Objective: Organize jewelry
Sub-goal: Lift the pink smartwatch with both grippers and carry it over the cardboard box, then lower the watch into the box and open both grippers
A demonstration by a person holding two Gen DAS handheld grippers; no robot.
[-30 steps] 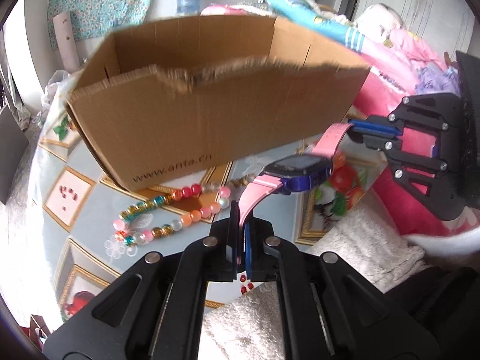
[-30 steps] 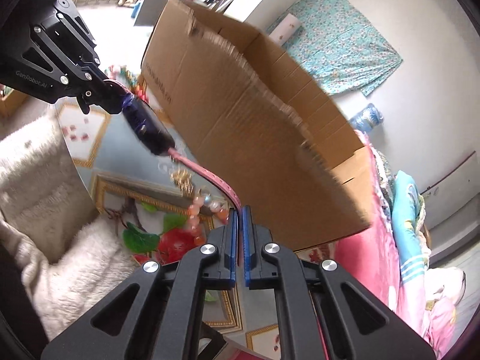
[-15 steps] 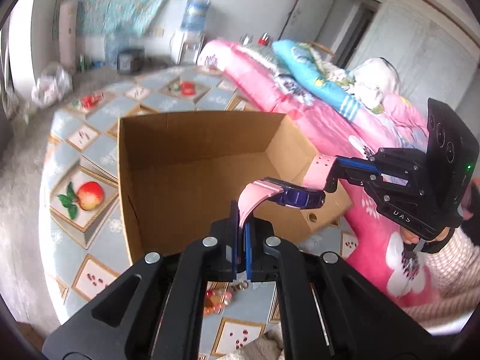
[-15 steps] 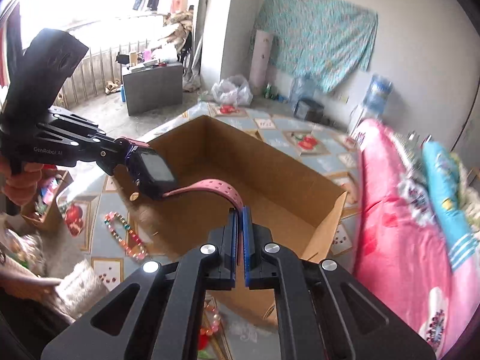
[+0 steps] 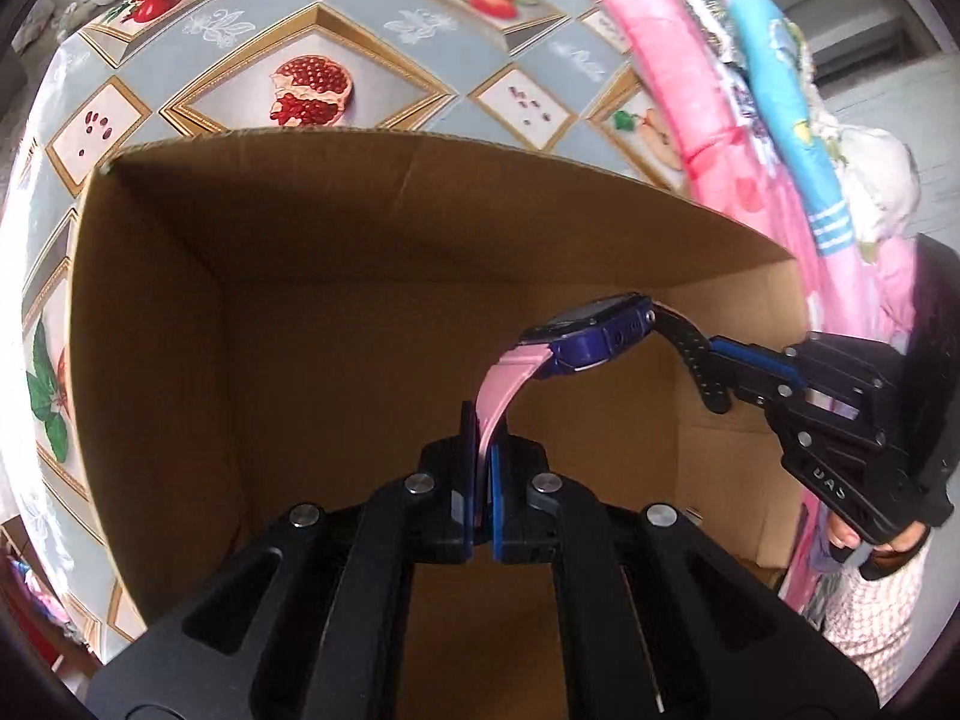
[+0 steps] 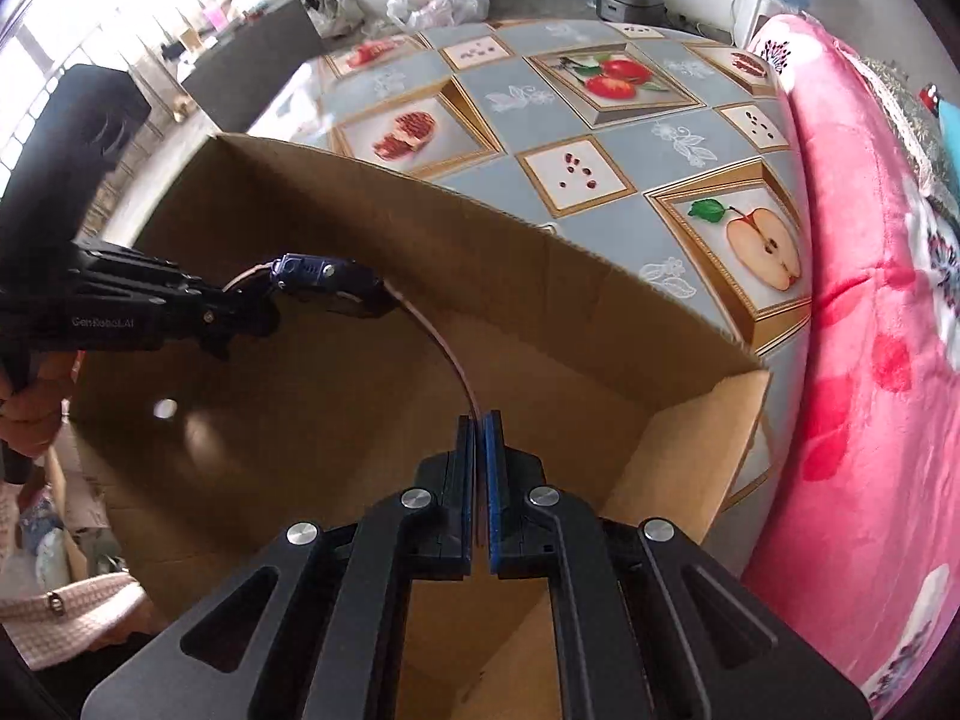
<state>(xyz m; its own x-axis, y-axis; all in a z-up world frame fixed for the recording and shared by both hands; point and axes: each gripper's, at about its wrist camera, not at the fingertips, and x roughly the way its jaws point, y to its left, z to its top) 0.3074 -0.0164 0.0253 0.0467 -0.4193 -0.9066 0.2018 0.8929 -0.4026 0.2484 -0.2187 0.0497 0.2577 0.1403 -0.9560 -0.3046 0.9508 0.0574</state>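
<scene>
Left wrist view: watch (image 5: 591, 333) hangs over the box (image 5: 150, 360) — each gripper (image 5: 480, 480) pinches one floppy strap end; the body's heavy, so it'll sag.

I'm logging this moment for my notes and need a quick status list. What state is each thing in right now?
Pink-strapped watch with blue case: held in the air over the box, one strap end in each gripper.
Open brown cardboard box: upright on the table, nothing visible inside.
Left hand-held gripper: shut on one strap end.
Right hand-held gripper: shut on the other strap end.
Round table with fruit-pattern cloth: carries the box.
</scene>
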